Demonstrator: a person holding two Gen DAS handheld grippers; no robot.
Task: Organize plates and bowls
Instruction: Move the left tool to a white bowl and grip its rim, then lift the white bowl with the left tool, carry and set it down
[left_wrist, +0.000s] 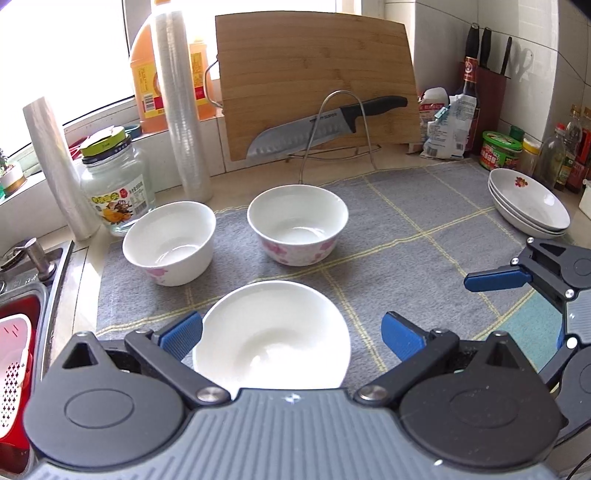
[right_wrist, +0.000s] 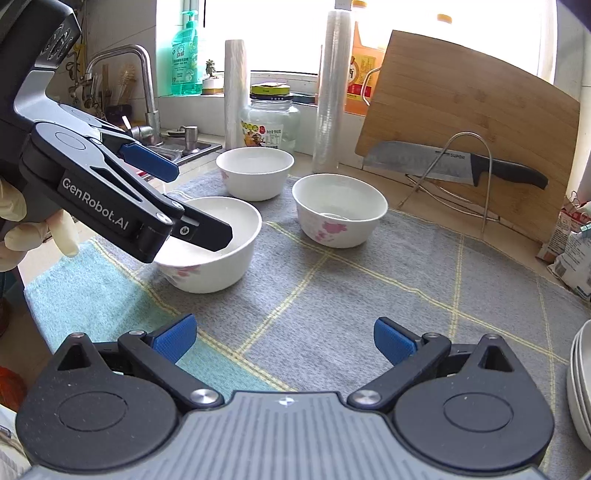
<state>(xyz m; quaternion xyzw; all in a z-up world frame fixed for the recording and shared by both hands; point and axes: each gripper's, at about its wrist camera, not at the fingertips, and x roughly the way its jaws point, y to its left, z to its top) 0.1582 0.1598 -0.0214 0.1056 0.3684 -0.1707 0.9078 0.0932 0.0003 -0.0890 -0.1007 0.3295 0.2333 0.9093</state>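
My left tool (left_wrist: 291, 334) is spread wide around the near bowl (left_wrist: 271, 339), one finger dipping inside its rim. My right tool (right_wrist: 285, 338) hangs released over the mat (right_wrist: 332, 295). Two more bowls (left_wrist: 297, 225) sit beyond; stacked plates (left_wrist: 528, 203) lie right.

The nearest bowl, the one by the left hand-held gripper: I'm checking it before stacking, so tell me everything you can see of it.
The nearest bowl is glossy white, ceramic-looking, with pink flowers outside. It stands upright and empty on the grey checked mat. The open left hand-held gripper straddles its rim, one finger dipping inside; contact is unclear. Two similar bowls stand apart behind it.
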